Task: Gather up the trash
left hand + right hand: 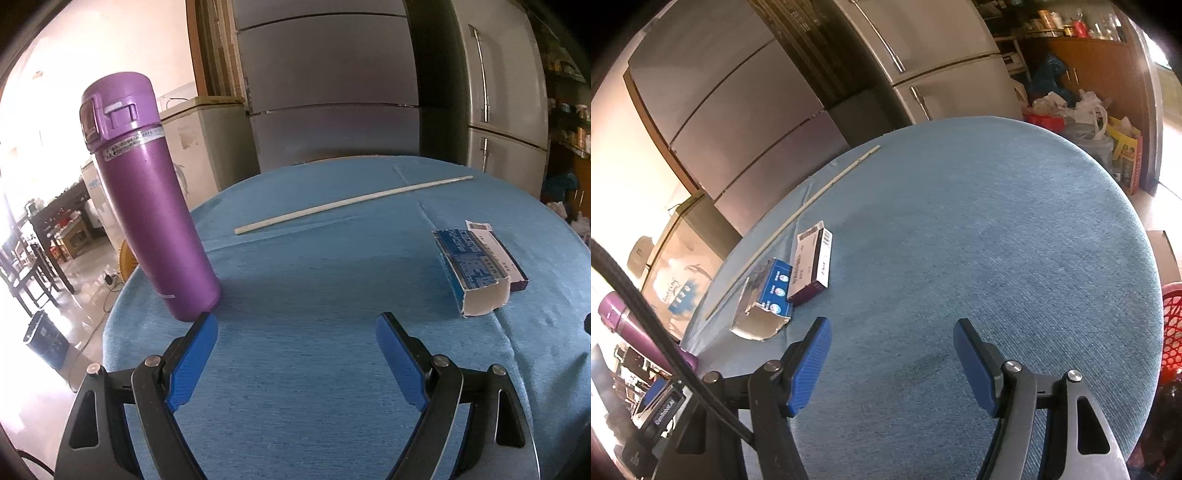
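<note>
Right at the near edge of the surface [314, 369], both tongs are just hovering over bare blue cloth: the left tongs [296, 325] are spread wide with nothing in them, and the right tongs [892, 330] are wide and empty too. A bit further in, the purple flask [155, 206] stands upright by the left edge, almost touching the left tongs' left pad, so any sideways swing there could tip it off the edge, and I'd guess it's not trash anyway. The actual trash looks like the torn blue carton [471, 269] lying on its side towards the right of the left wrist view, open ragged end facing the near edge. In the right wrist view the same carton [768, 299] sits just ahead-left of the right tongs, with a second smaller purple-and-white box [812, 262] touching it on the far side. That's the tricky bit imo: grab one and you probably drag or flick the other. The carton also looks empty and flimsy, so a hard squeeze might just crumple it. Furthest back, a long thin white stick [351, 201] lies slanted near the far edge. It's flat on cloth, so it could roll away or slip out. A red basket [1171, 332] peeks in past the right edge, maybe the bin, can't tell.
</note>
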{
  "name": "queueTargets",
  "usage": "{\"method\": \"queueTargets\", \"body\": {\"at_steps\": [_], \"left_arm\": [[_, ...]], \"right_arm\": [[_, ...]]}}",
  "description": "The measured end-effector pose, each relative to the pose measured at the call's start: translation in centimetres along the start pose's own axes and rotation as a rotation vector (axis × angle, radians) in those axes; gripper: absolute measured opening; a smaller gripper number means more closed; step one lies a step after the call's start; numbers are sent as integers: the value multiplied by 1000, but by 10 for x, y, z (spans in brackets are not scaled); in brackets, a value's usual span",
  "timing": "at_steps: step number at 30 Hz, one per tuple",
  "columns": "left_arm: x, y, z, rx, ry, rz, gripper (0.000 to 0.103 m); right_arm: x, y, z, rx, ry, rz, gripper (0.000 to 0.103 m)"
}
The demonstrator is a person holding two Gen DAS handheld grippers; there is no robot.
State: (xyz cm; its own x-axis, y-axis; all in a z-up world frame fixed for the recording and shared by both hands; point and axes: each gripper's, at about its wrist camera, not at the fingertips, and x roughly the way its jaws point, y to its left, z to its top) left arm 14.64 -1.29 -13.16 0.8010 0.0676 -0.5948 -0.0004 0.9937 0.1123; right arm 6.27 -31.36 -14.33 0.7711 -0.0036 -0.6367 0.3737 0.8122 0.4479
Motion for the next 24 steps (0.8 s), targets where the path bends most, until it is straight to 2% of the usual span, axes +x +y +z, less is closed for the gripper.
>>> {"method": "queueTargets", "body": {"at_steps": [4,7,12,18,24], "left_arm": [[0,9,0,-40,2,-28,88],[2,16,0,-73,10,-41,88],[5,16,0,-81,30,-43,88],[8,11,1,-56,43,-35,88],[10,10,2,-55,51,-36,88]], "right_arm": [[2,0,5,8,35,-42,72],[2,2,20,28,43,-33,72],[11,28,59,-75,49,-36,72],[59,68,88,-179,152,-13,72],[117,101,85,-278,277,-29,72]]}}
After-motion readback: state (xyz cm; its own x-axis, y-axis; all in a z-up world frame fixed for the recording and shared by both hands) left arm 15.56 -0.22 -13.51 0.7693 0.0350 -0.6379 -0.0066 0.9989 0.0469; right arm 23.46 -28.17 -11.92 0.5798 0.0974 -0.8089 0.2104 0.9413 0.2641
